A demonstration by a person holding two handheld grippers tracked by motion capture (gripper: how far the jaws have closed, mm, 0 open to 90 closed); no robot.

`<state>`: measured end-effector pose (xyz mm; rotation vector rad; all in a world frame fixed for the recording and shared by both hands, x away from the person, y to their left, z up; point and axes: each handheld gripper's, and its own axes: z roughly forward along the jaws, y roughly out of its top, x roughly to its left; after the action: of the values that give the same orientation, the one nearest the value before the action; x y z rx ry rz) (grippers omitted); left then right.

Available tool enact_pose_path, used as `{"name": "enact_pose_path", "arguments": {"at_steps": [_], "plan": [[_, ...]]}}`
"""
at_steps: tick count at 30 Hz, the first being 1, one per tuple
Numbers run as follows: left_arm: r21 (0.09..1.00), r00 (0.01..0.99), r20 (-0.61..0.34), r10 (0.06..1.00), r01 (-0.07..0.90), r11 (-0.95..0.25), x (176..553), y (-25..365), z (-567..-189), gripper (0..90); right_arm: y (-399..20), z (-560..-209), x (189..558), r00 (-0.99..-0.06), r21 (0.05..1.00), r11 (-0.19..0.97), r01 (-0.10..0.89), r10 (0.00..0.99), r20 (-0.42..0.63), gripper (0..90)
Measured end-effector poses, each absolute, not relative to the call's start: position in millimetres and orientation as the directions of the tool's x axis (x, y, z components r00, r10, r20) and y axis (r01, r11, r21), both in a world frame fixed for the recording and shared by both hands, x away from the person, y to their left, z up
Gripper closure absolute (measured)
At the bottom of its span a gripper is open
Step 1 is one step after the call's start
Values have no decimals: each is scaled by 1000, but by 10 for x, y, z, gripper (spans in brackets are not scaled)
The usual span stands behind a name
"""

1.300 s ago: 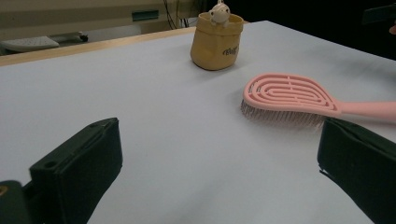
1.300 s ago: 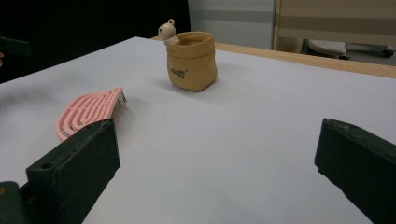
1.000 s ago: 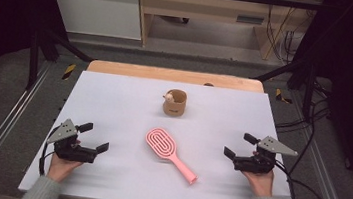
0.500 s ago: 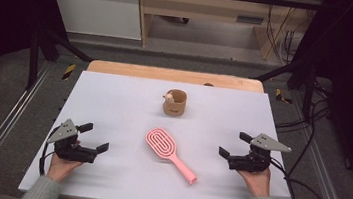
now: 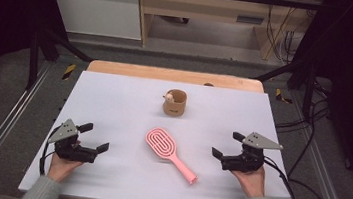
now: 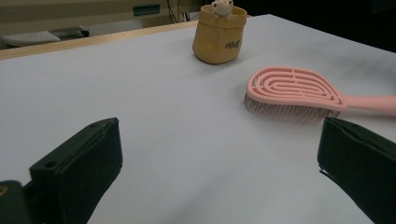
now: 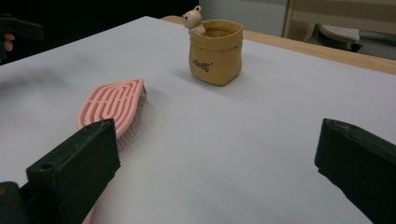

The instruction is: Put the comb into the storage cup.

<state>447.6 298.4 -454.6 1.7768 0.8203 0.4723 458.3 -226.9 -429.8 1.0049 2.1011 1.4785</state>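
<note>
A pink brush (image 5: pixel 171 153) is lying bristles-down at the middle of the white table (image 5: pixel 114 97), in front of a tan cup (image 5: pixel 175 102). The left gripper (image 5: pixel 93 138) and right gripper (image 5: pixel 227 144) are flanking it, jaws wide apart, holding nothing.

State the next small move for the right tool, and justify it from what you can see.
Probably ease the right tool toward the pink hairbrush: its handle end points that way, the brush lies untouched on the table, and both tools stand open, holding nothing.
</note>
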Motion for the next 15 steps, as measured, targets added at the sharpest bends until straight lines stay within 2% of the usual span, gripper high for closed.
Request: {"name": "enact_pose_path", "arguments": {"at_steps": [15], "plan": [[932, 683, -75, 727, 308, -193, 4481, 2984, -4552, 0, -1919, -4267, 4568, -700, 887, 270, 375, 710, 79, 3]]}}
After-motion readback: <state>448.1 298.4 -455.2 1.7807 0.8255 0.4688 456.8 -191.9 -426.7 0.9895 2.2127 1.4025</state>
